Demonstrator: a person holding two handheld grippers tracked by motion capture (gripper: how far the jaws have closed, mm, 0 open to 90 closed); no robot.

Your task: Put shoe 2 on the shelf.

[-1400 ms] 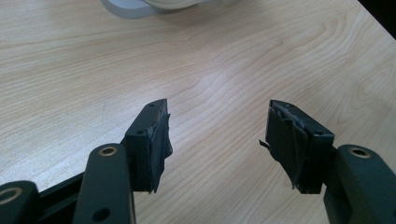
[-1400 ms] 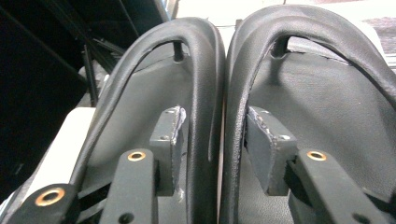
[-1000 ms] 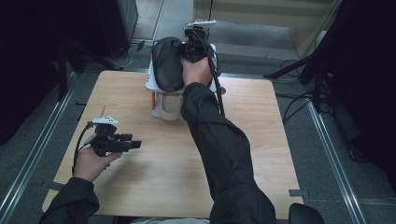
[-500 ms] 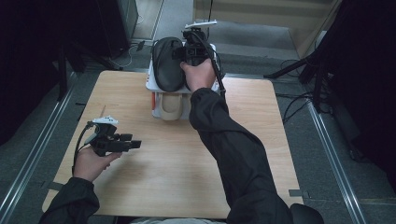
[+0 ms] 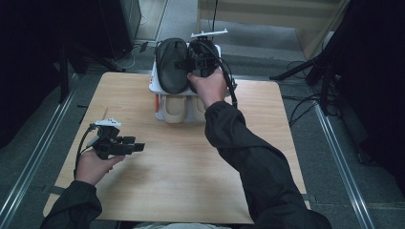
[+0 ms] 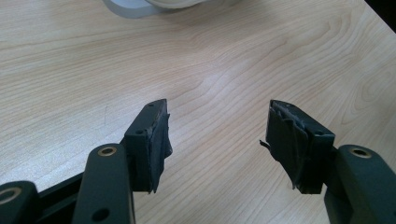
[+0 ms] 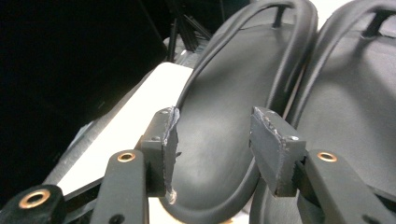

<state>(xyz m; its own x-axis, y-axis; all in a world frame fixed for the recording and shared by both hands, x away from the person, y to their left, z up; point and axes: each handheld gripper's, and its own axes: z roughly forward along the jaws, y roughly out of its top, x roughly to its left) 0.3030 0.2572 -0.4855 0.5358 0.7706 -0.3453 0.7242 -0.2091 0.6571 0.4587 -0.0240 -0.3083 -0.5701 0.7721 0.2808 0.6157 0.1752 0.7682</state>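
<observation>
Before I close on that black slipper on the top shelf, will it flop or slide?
Probably bendy: the black slipper looks like a thin, rubbery sole with a raised rim. Likely light. Its smooth surface may slip between the right gripper's open jaws, so pinch the rim. It lies flat on the white rack, unlikely to roll.

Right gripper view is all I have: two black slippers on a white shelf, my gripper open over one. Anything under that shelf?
Observer: Yes. A pair of beige slippers sits on the lower tier of the white rack.
Operator: Where is the rack standing?
Observer: At the far edge of the wooden table, about midway along it.
Operator: And the left gripper?
Observer: The left gripper is low over the table near its left side, jaws open with nothing between them.
</observation>
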